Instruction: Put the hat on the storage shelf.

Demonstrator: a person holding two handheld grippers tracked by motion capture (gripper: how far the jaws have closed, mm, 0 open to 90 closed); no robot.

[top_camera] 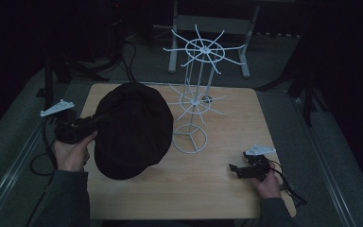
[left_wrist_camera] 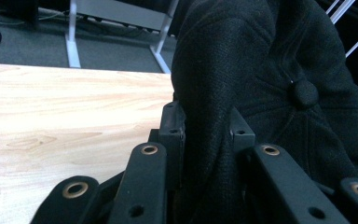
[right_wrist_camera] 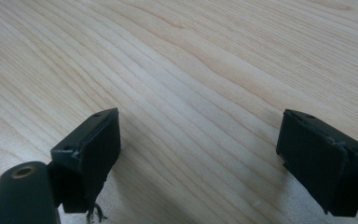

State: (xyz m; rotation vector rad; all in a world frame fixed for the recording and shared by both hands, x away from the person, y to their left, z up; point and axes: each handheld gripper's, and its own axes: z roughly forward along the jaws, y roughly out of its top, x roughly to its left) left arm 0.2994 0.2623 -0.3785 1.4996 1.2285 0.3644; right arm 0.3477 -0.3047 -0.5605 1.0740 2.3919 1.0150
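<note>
The left gripper [top_camera: 96, 122] is clamped on the rim of a black cap [top_camera: 132, 130], which it holds up over the left half of the wooden table [top_camera: 227, 118]; in the high view the cap's round crown faces the camera and hides much of the board beneath it, so whether its lower edge touches the table cannot be told. In the left gripper view the two black jaws stand close together with a thick fold of the cap's [left_wrist_camera: 261, 70] woven cloth pinched between them, and the small cloth button [left_wrist_camera: 304, 93] at the top of the crown shows to the right of the jaws, with bare table [left_wrist_camera: 65, 107] at the left. The person's left hand [top_camera: 71, 151] wraps the gripper's handle from below, at the table's left edge. Just to the right of the cap stands a white wire rack [top_camera: 194, 101], upright on a ring base, with two tiers of spokes radiating from a thin central post; the cap's right edge lies near the lower tier, though contact cannot be made out. The right gripper [top_camera: 236, 169] rests low near the table's front right corner, held in the right hand [top_camera: 268, 183], well apart from the cap and the rack. In the right gripper view its jaws stand wide apart with nothing between them but the pale wood grain [right_wrist_camera: 196, 70]
</note>
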